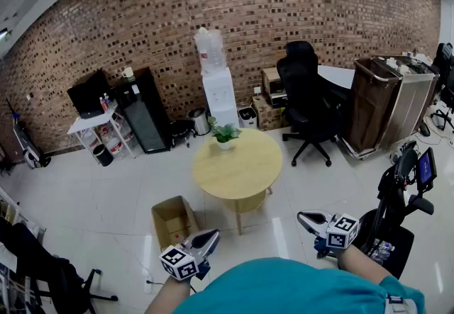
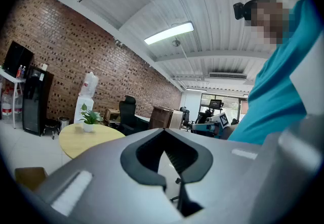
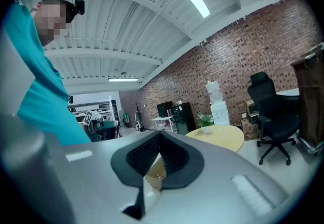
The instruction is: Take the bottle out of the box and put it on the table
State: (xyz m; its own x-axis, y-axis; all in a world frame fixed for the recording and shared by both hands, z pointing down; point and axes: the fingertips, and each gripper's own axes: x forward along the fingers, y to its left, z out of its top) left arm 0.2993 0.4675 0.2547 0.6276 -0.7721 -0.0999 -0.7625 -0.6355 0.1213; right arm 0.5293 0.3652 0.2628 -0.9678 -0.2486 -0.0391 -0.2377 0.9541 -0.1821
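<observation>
On the pale tiled floor, at about 7 o'clock from the round wooden table (image 1: 241,171), stands the open cardboard box (image 1: 162,227), well apart from the tabletop. From the head view its inside shows only brown cardboard, and the bottle cannot be made out there. The table carries just a small potted plant (image 1: 225,135) near its 12 o'clock edge. The left gripper (image 1: 209,237) is held low at 7 o'clock in the head view, in the air near the box's 4 o'clock corner and touching nothing. Its own view shows the dark pads brought together with nothing between them. The right gripper (image 1: 305,217) sits at 5 o'clock in the head view, off the table's 4 o'clock side, and its jaws are likewise closed and empty. Through the notch above its pads a corner of the box shows, with a small reddish spot too tiny to identify. Beyond the table, at 12 o'clock, a water dispenser (image 1: 216,86) stands against the brick wall, and a black office chair (image 1: 306,96) stands at 2 o'clock.
</observation>
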